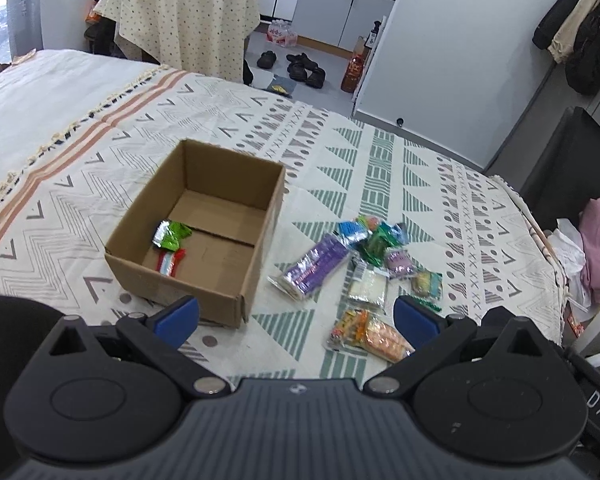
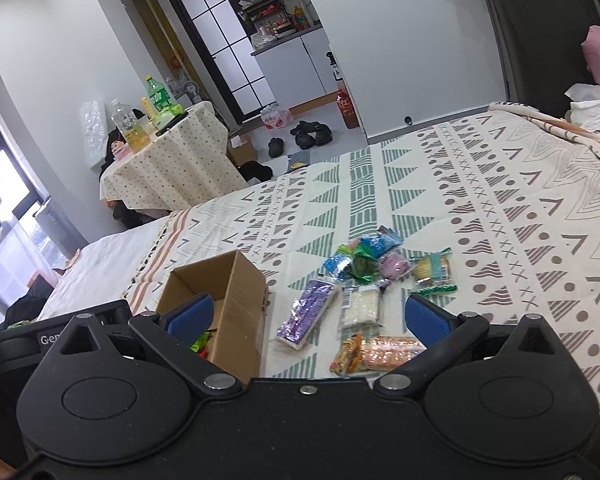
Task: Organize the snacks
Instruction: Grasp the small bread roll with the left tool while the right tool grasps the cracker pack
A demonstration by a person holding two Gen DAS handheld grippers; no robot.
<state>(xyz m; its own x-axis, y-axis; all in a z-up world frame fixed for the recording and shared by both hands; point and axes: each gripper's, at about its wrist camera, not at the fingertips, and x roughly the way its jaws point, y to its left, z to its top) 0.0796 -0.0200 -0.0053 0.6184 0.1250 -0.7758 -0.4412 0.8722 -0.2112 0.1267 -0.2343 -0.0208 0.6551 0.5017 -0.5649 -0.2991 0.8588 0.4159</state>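
Both the left hand-held gripper (image 1: 296, 316) and right hand-held gripper (image 2: 310, 316) are spread wide, holding nothing; the cardboard box (image 1: 204, 232) on the bed (image 1: 420, 184) holds a green packet (image 1: 171, 235); the other snacks (image 1: 364, 268) lie heaped just beside it.

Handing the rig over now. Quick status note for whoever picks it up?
Left gripper: open, empty, above the blanket near the cardboard box.
Right gripper: open, empty, facing the loose pile.
Box sits on the patterned blanket, to the left of the pile.
Done: two snacks in the box, a green packet and a red-striped one.
Left: the rest are still on the blanket to the right of the box, including the long purple pack, white pack and orange pack nearest the grippers, plus a cluster of small packets behind them.
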